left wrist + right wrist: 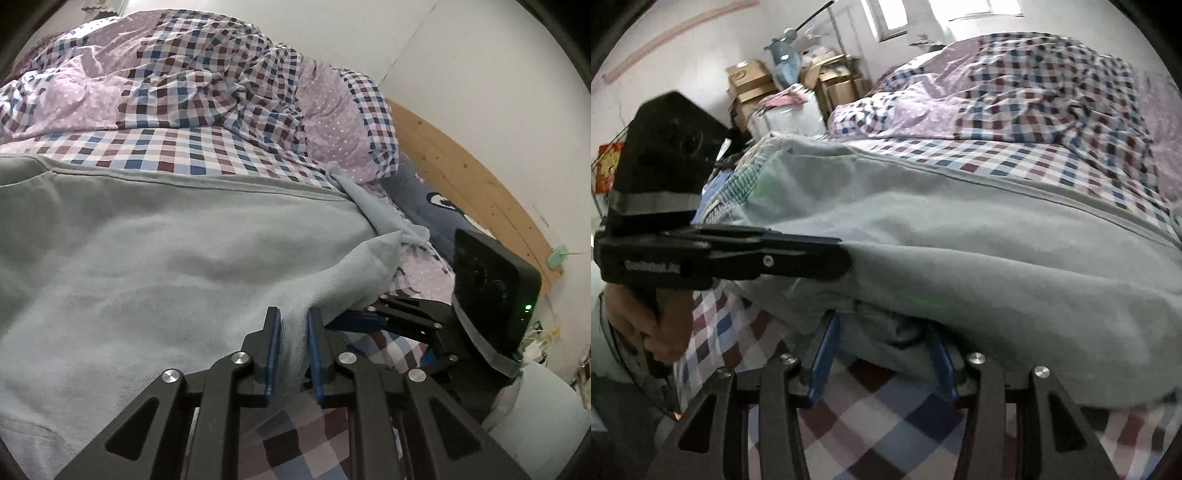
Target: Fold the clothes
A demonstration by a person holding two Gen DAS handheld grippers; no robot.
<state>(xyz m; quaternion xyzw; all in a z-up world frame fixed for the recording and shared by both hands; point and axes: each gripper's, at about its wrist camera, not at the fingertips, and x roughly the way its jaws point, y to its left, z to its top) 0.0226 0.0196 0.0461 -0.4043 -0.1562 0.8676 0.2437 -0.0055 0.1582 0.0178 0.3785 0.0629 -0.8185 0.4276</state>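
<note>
A pale grey-blue garment [166, 258] lies spread over the checked bed sheet [166, 151]. My left gripper [294, 325] is at its near edge, its blue pads shut on a lifted fold of the fabric. Just to its right, my right gripper [354, 317] meets the same edge. In the right wrist view the garment [997, 258] drapes over my right gripper [882, 325]; its jaws stand wide apart with bunched cloth between them. The left gripper [838, 254] shows side-on at the garment's left edge, held by a hand [661, 332].
A rumpled checked and lilac dotted duvet [203, 74] is heaped at the far side of the bed. A wooden headboard [461, 177] and a dark blue pillow [424, 199] lie to the right. Cardboard boxes [750, 85] and clutter stand by the far wall.
</note>
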